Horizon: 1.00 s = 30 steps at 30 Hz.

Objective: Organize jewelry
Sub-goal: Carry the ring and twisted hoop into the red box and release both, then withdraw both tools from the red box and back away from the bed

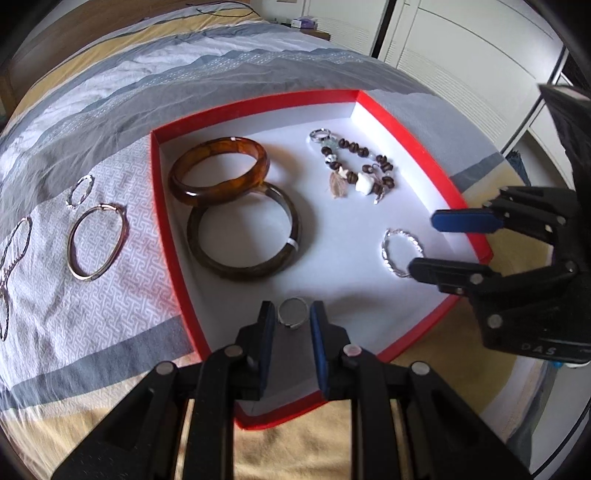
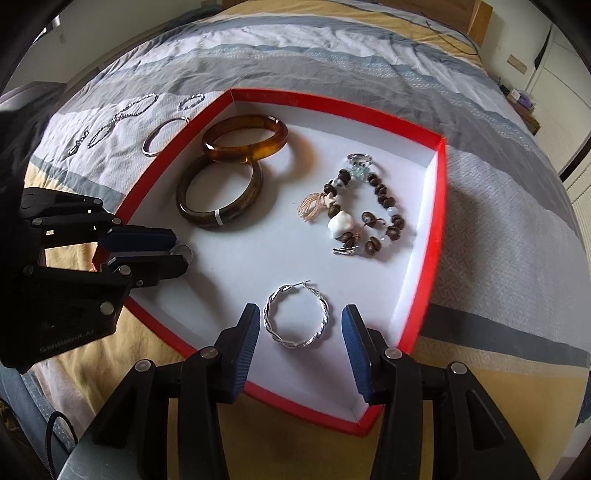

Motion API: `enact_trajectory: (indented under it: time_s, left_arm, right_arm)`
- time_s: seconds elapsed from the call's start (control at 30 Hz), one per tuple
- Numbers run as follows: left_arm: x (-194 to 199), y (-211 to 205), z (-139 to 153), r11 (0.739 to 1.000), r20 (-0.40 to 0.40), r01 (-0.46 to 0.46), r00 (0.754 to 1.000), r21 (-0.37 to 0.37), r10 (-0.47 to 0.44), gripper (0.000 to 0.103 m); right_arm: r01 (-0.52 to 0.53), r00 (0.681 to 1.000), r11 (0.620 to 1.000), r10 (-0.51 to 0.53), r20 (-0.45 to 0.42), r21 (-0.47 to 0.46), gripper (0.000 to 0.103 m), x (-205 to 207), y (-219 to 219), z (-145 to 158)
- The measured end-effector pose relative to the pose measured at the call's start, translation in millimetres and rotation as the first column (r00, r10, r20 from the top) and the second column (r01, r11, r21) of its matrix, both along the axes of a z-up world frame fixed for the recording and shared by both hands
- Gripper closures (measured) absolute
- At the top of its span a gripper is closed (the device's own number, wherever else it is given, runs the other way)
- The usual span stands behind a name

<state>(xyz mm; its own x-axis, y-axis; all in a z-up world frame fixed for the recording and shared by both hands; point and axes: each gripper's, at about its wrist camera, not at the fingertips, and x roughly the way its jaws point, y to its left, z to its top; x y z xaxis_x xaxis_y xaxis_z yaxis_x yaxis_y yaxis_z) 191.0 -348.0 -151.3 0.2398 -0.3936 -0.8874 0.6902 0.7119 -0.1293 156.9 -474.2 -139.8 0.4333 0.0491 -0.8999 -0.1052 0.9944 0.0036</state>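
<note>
A red box (image 1: 162, 206) with a white floor lies on the bed, also in the right wrist view (image 2: 439, 206). Inside lie an amber bangle (image 1: 218, 168), a dark bangle (image 1: 243, 236), a beaded bracelet (image 1: 354, 166), a twisted silver hoop (image 2: 295, 319) and a small silver ring (image 1: 291, 312). My left gripper (image 1: 293, 314) stands with its pads on either side of the ring; whether they touch it is unclear. It also shows in the right wrist view (image 2: 181, 245). My right gripper (image 2: 299, 325) is open around the silver hoop, not touching it.
On the striped bedcover left of the box lie a thin oval bangle (image 1: 98, 242), a small silver hoop (image 1: 79, 190) and a chain (image 1: 14, 251). White wardrobe doors (image 1: 461, 48) stand beyond the bed. A wooden headboard (image 2: 472, 22) is at the far end.
</note>
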Motion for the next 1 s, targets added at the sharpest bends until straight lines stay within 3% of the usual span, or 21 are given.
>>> enact_trajectory:
  time_s: [0.13, 0.3, 0.47, 0.63, 0.83, 1.0]
  left_arm:
    - [-8.8, 9.8, 28.0, 0.999, 0.025, -0.004, 1.000, -0.039, 0.005, 0.083]
    - [-38.4, 28.2, 87.6, 0.995, 0.106, 0.008, 0.994, -0.103, 0.003, 0.075]
    - [-75.2, 69.5, 143.8, 0.987, 0.204, -0.009, 0.978, -0.160, 0.042, 0.074]
    - [-98.9, 132.8, 175.9, 0.977, 0.260, -0.084, 0.956, -0.196, 0.134, 0.074]
    - [-113.7, 222.7, 204.5, 0.945, 0.299, -0.229, 0.908, -0.234, 0.294, 0.074]
    - [-128.3, 293.8, 226.2, 0.905, 0.338, -0.335, 0.846, -0.263, 0.412, 0.065]
  right_arm:
    - [0.034, 0.997, 0.999, -0.033, 0.070, -0.022, 0.057, -25.1, -3.7, 36.5]
    - [0.106, 0.977, 0.994, -0.099, 0.190, -0.026, 0.056, -72.1, -4.1, 95.9]
    - [0.162, 0.928, 0.987, -0.153, 0.339, 0.004, 0.049, -131.2, 9.0, 158.6]
    - [0.180, 0.880, 0.983, -0.176, 0.441, 0.033, 0.046, -185.3, 31.6, 204.3]
    - [0.169, 0.844, 0.985, -0.163, 0.511, 0.035, 0.045, -223.1, 62.2, 241.7]
    - [0.150, 0.811, 0.985, -0.169, 0.560, 0.080, 0.045, -249.7, 89.3, 265.2]
